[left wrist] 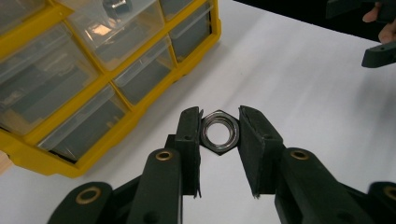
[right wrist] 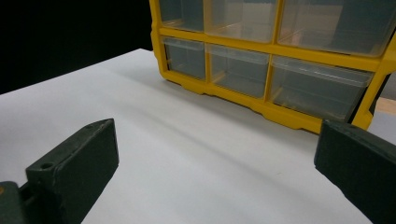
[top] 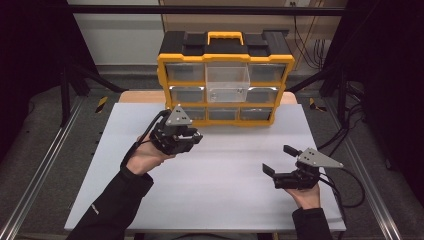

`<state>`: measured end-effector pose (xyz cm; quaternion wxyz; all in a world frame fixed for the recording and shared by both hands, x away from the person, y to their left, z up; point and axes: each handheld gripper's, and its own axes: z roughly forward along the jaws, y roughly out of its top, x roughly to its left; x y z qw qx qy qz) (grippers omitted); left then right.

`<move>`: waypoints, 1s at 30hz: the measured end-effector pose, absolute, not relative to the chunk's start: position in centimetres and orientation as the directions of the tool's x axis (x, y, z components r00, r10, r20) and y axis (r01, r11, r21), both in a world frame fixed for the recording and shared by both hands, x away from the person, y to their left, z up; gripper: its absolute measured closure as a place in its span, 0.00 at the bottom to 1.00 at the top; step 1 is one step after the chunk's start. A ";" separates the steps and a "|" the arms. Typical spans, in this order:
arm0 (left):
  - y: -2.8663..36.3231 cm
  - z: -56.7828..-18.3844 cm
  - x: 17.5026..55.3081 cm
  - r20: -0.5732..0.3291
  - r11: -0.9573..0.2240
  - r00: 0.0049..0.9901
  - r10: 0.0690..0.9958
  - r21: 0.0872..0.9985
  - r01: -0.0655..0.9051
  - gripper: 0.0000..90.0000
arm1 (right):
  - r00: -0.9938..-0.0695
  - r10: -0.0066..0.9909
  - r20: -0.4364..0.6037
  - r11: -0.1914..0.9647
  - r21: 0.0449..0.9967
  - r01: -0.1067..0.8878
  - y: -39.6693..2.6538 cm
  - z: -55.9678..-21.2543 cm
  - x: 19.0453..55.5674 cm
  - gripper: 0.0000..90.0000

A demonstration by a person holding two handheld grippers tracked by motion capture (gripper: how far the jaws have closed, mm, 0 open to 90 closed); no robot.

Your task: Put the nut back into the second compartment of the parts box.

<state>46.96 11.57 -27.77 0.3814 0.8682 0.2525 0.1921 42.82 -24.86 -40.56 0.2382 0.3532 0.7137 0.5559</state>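
Above the white table (top: 210, 175), just in front of the yellow drawer organizer (top: 226, 67), the left gripper (left wrist: 220, 135) clamps a metal hex nut (left wrist: 220, 133) between its two pads, clear of the surface. Off to the right, the right gripper (top: 281, 161) has its jaws spread wide with nothing between them, and the organizer's middle drawer (top: 227, 82) stands pulled out.

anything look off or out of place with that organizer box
One drawer in the middle column of the yellow organizer is pulled well out past the others, which sit flush. Nothing looks spilled or damaged. The left gripper is clamped on a metal hex nut.
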 end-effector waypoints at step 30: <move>9.4 -21.5 50.2 0.164 -0.537 0.755 0.635 0.797 0.278 0.77 | -0.636 0.770 0.056 0.120 0.966 0.230 -25.0 -40.4 42.8 0.00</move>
